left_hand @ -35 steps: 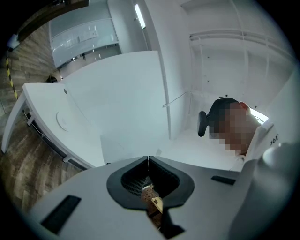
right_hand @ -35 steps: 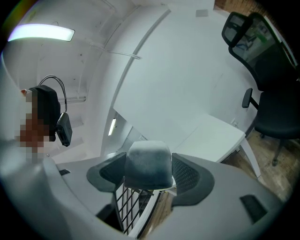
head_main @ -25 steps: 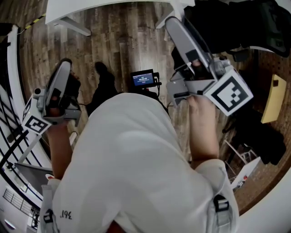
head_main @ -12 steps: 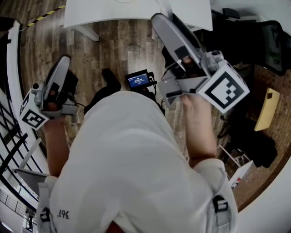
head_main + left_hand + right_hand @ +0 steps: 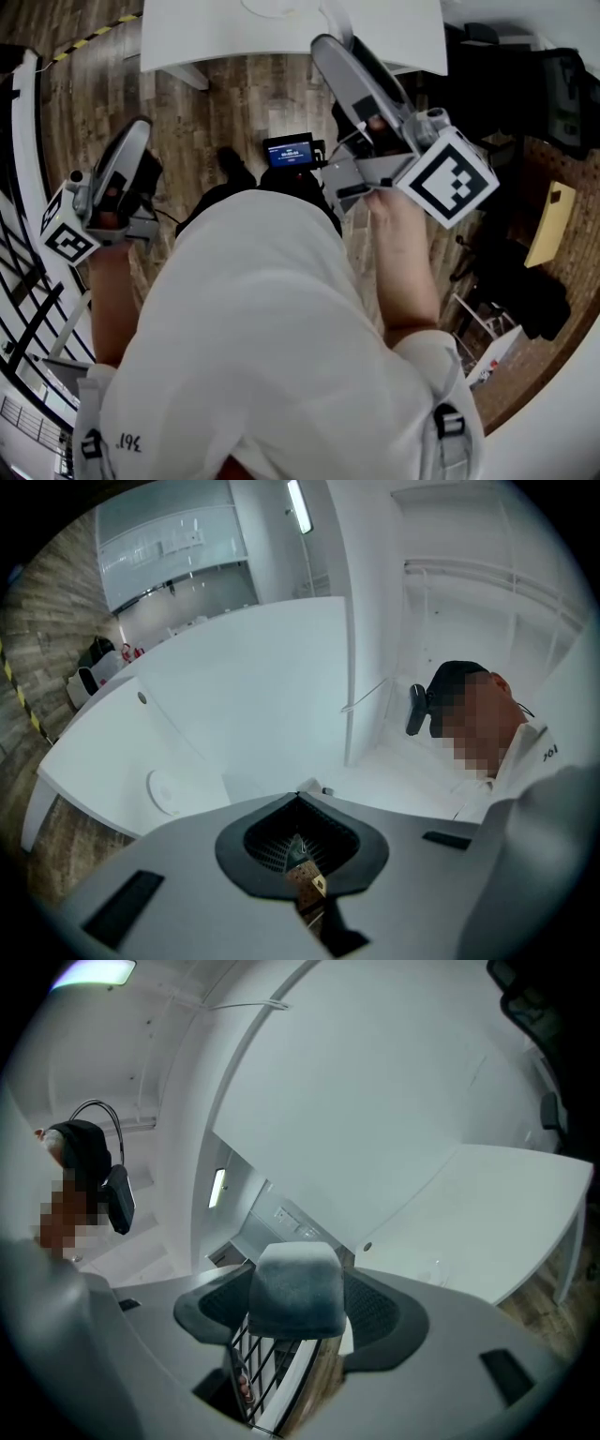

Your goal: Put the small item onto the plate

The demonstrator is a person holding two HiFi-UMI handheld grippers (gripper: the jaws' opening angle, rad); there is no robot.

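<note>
A small grey-blue block (image 5: 298, 1288) sits between the jaws of my right gripper (image 5: 298, 1321), pressed by both dark pads. In the head view the right gripper (image 5: 333, 52) is raised in front of the body, its jaws pointing toward the white table (image 5: 394, 33). A white plate (image 5: 161, 789) lies on that table near its edge, and it shows faintly as the plate (image 5: 274, 6) at the top of the head view. My left gripper (image 5: 139, 129) hangs over the wooden floor at the left. Its tips meet in the left gripper (image 5: 298, 797) view, with nothing held.
The person's white shirt (image 5: 272, 347) fills the middle of the head view. A small screen device (image 5: 291, 150) stands on the wooden floor below the table. Black gear (image 5: 511, 281) and a yellow item (image 5: 548, 220) lie at the right. A railing (image 5: 28, 309) runs along the left.
The view has tipped forward, bringing more of the white table in at the top. The right gripper has shifted slightly left and toward the table. The left gripper has barely moved.
</note>
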